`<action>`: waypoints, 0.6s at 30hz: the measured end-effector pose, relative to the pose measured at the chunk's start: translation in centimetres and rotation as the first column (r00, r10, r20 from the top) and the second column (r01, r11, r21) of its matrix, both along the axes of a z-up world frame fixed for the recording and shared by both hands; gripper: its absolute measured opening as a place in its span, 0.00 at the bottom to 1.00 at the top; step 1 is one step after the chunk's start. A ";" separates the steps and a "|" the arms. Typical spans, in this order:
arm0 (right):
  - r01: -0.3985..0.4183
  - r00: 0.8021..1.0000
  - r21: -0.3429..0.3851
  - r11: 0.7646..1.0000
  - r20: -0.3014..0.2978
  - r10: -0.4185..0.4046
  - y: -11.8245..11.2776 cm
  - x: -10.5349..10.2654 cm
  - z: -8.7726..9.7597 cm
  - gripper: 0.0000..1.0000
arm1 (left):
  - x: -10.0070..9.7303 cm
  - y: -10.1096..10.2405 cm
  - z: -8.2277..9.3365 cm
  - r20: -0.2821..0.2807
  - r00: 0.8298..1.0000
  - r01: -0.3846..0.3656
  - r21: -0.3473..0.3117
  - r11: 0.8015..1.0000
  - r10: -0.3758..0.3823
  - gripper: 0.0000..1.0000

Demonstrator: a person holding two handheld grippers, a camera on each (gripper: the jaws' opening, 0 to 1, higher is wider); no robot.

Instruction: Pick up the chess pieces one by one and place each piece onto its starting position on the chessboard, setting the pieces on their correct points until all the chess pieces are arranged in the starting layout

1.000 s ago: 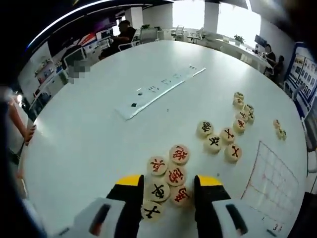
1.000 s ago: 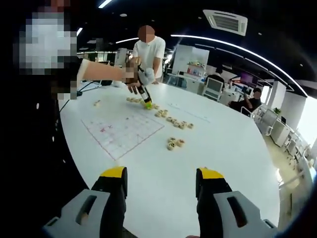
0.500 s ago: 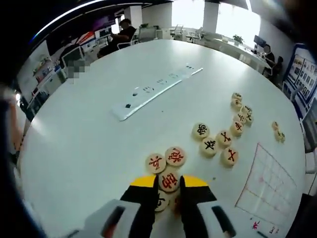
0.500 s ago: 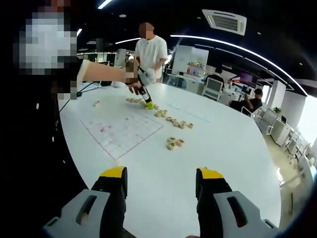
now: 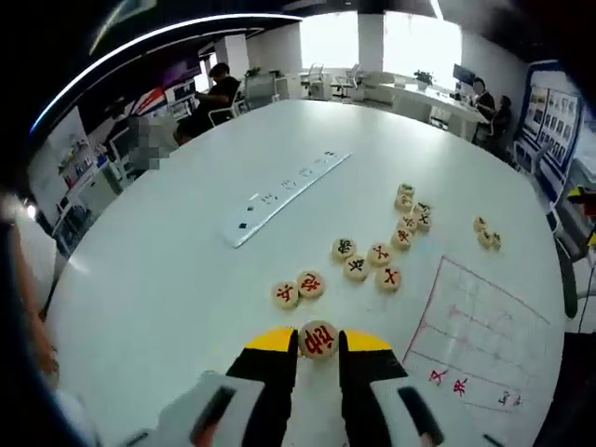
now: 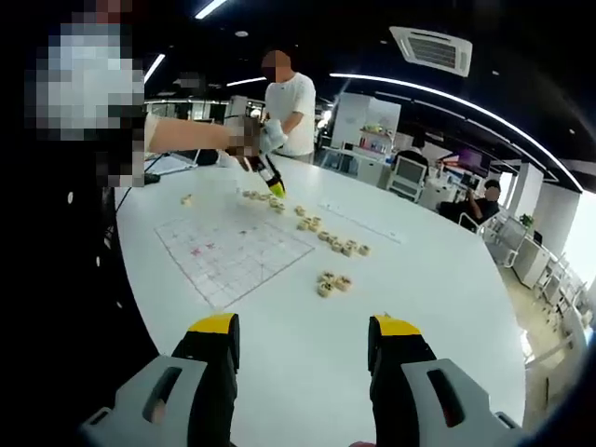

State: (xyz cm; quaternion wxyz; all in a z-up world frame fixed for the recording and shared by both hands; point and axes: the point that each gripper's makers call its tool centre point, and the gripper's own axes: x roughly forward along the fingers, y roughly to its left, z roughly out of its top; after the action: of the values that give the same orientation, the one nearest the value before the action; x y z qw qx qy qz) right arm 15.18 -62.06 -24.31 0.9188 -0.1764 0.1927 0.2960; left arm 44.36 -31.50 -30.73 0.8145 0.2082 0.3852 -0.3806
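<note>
Left claw (image 5: 318,342) clenched on 1 red-lettered chess piece (image 5: 318,338), lifted off the worktop (image 5: 168,270). Right claw (image 6: 303,345) released, idle above it. Chessboard (image 5: 475,331) bare; loose pieces (image 5: 363,265) scattered beside it, nearly all left to place.

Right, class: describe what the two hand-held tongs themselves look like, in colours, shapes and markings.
Both look alike. The left tongs and right tongs each have two thick black jaws capped with yellow tips. The jaws rise from pale grey, angular housings, each with a dark slot-shaped opening. No cables or lettering are visible. Seen from the right, the left tongs also end in a yellow tip.
</note>
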 end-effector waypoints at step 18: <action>-0.187 0.982 -0.021 0.982 0.032 0.187 6.5 1.9 1.2 0.56 | -16.9 6.9 1.6 0.058 0.998 -0.011 -0.010 1.000 0.012 0.20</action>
State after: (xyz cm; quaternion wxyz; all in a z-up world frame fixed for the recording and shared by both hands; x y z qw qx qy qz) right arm 17.06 -55.57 -23.14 0.8885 -0.2069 0.1622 0.3762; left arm 27.43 -24.58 -29.12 0.8285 0.2130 0.3609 -0.3714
